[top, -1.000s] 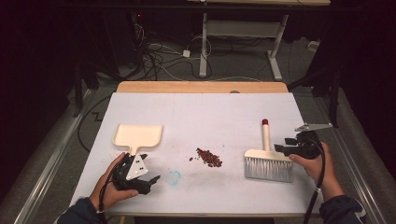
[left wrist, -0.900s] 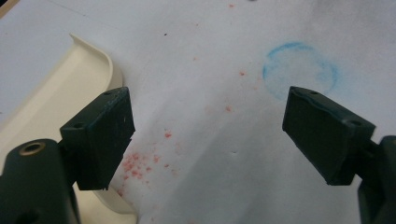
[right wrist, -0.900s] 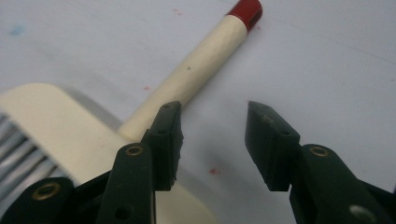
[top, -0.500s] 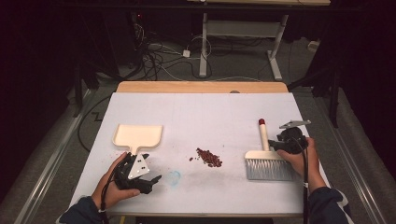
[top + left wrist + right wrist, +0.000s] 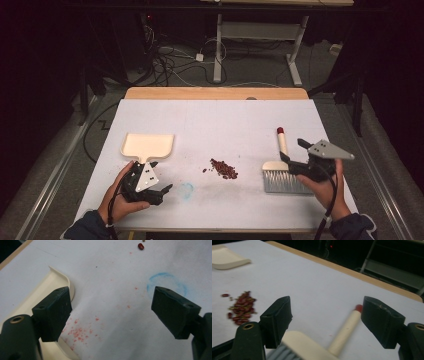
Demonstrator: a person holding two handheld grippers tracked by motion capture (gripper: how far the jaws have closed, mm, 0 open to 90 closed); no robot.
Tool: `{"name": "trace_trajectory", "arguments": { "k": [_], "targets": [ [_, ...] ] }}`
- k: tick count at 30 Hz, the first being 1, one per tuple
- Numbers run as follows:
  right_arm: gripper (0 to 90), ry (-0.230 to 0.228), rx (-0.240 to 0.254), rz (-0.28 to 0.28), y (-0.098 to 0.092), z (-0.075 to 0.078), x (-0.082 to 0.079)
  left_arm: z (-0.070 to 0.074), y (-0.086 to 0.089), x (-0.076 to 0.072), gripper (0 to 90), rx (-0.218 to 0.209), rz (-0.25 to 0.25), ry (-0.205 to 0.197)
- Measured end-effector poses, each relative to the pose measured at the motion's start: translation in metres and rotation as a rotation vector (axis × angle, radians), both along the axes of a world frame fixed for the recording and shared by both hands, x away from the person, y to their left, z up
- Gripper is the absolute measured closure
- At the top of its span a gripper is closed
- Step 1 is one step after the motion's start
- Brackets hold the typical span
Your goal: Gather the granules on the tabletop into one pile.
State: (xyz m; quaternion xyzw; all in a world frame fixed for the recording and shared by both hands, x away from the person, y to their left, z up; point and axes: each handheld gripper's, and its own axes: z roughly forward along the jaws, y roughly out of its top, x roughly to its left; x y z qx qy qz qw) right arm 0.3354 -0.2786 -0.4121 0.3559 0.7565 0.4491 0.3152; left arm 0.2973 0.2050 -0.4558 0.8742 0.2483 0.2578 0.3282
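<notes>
A white table (image 5: 215, 115) holds a small heap of dark red beans (image 5: 223, 168) near its middle, the landmark for everything here. To the right of the beans lies a hand brush (image 5: 281, 165), flat on the table: its grey bristles face the person's edge and its pale handle runs away from the person, ending in a red tip at the far end, so the long axis runs roughly front to back, leaning slightly left. The right gripper (image 5: 295, 161) sits over the brush head, and its jaws have just been opening; in the right gripper view they stand wide apart with the handle (image 5: 345, 331) lying between them, untouched by either pad. To the left of the beans lies a cream dustpan (image 5: 148, 146), its short handle toward the person. The left gripper (image 5: 161, 184) rests just below it with jaws spread wide and nothing between them; one jaw sits beside the pan's handle (image 5: 30, 305). The likely risk is a poor grasp: closing near the wide head rather than on the narrow handle could let the brush twist or slip. A careless sweep could also scatter the beans away from the pan.
</notes>
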Motion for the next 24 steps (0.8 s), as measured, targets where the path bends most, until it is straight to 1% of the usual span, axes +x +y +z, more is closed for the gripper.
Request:
{"name": "trace_trajectory", "arguments": {
  "k": [1, 2, 3, 4, 6, 8, 9, 12, 14, 15, 19, 20, 24],
  "targets": [
    [23.6, -0.028, -0.023, 0.016, 0.006, -0.003, -0.01, 0.001, 0.001, -0.001, 15.7, -0.009, 0.002, -0.001],
    [22.9, -0.044, -0.041, 0.019, 0.009, -0.004, -0.016, 0.001, 0.002, -0.002, 15.7, -0.016, 0.008, -0.008],
    [22.8, -0.071, -0.071, 0.029, 0.014, -0.006, -0.027, 0.001, 0.003, -0.003, 15.7, -0.013, 0.011, -0.014],
    [22.7, -0.083, -0.08, 0.031, 0.017, -0.008, -0.034, 0.002, 0.004, -0.004, 15.7, -0.019, 0.014, -0.02],
    [22.0, -0.09, -0.073, 0.053, 0.02, -0.01, -0.044, 0.003, 0.005, -0.004, 15.7, -0.036, 0.014, -0.023],
    [21.7, -0.093, -0.091, 0.057, 0.022, -0.013, -0.05, 0.003, 0.006, -0.005, 15.7, -0.037, 0.019, -0.027],
    [21.4, -0.094, -0.103, 0.061, 0.023, -0.014, -0.052, 0.003, 0.006, -0.004, 15.6, -0.037, 0.017, -0.026],
    [21.3, -0.093, -0.113, 0.061, 0.024, -0.015, -0.051, 0.003, 0.006, -0.004, 15.6, -0.035, 0.019, -0.027],
    [21.2, -0.083, -0.102, 0.06, 0.023, -0.017, -0.049, 0.003, 0.006, -0.004, 15.6, -0.032, 0.02, -0.027],
    [21.2, -0.08, -0.109, 0.058, 0.023, -0.017, -0.048, 0.003, 0.005, -0.004, 15.7, -0.032, 0.02, -0.028],
    [21.2, -0.079, -0.108, 0.053, 0.021, -0.018, -0.047, 0.003, 0.005, -0.003, 15.7, -0.034, 0.02, -0.024],
    [21.3, -0.078, -0.099, 0.051, 0.02, -0.018, -0.047, 0.002, 0.004, -0.003, 15.6, -0.033, 0.02, -0.023],
    [21.2, -0.08, -0.089, 0.04, 0.017, -0.017, -0.046, 0.002, 0.004, -0.002, 15.6, -0.028, 0.019, -0.02]
  ]
}}
